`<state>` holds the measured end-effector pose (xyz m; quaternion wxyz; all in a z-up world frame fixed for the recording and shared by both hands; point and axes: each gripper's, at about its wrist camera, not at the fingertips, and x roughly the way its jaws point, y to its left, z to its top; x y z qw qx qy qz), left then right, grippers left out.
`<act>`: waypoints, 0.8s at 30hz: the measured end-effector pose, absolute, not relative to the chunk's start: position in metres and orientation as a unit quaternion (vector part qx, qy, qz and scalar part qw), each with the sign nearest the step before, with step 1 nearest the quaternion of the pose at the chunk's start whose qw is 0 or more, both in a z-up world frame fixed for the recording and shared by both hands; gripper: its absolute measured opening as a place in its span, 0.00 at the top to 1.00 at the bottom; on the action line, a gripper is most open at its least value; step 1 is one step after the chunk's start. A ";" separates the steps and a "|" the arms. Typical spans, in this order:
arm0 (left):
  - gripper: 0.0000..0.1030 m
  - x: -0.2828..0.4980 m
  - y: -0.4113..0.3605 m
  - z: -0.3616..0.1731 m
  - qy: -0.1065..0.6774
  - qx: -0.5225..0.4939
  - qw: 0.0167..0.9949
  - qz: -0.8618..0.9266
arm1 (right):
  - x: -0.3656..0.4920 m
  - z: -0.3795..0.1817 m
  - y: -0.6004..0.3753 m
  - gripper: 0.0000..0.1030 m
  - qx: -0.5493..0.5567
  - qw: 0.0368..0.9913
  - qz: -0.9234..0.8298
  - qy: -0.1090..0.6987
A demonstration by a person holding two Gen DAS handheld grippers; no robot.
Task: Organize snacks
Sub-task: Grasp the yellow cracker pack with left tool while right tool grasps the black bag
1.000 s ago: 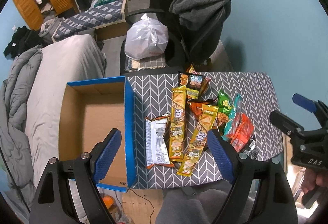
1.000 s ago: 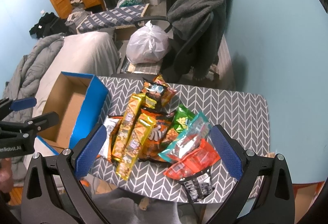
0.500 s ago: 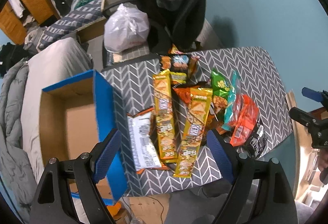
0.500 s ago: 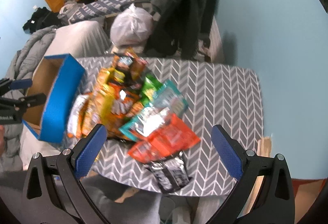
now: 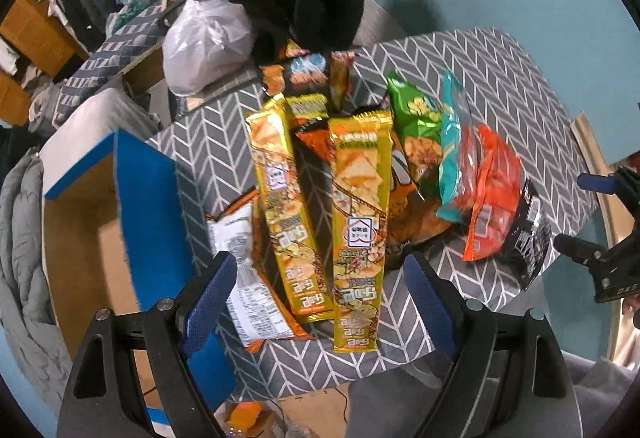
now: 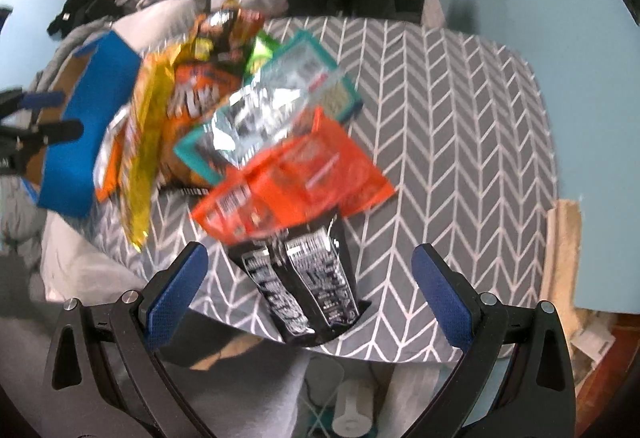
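Blue-padded and spread wide, the left gripper [image 5: 316,302] hovers over the near edge of the grey chevron table [image 5: 500,77], holding nothing. Two long gold snack packs [image 5: 360,222] lie side by side between its fingers, a white-backed packet [image 5: 248,278] just to their left. Beside that stands the blue cardboard box [image 5: 144,205], open-topped. Over to the right gripper [image 6: 310,294]: jaws wide too, empty, poised above a black pouch [image 6: 308,282] at the table's front edge. An orange-red bag [image 6: 288,185] overlaps the pouch's top, a teal-edged bag [image 6: 280,105] behind it. The right view is blurred.
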<state>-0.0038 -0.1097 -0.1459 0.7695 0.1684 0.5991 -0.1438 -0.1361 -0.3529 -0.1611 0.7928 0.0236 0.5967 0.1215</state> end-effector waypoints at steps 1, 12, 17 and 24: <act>0.16 -0.005 -0.111 -0.149 0.601 0.169 0.768 -0.144 | -0.138 -0.169 -0.352 0.02 0.018 0.789 0.125 0.601; 0.16 -0.004 -0.117 -0.181 0.620 0.157 0.758 -0.130 | -0.150 -0.222 -0.333 0.02 -0.050 0.765 0.145 0.625; 0.16 0.000 -0.123 -0.194 0.622 0.161 0.756 -0.127 | -0.151 -0.243 -0.327 0.02 -0.067 0.763 0.139 0.627; 0.16 0.006 -0.127 -0.214 0.630 0.170 0.747 -0.128 | -0.142 -0.264 -0.326 0.30 -0.059 0.763 0.125 0.632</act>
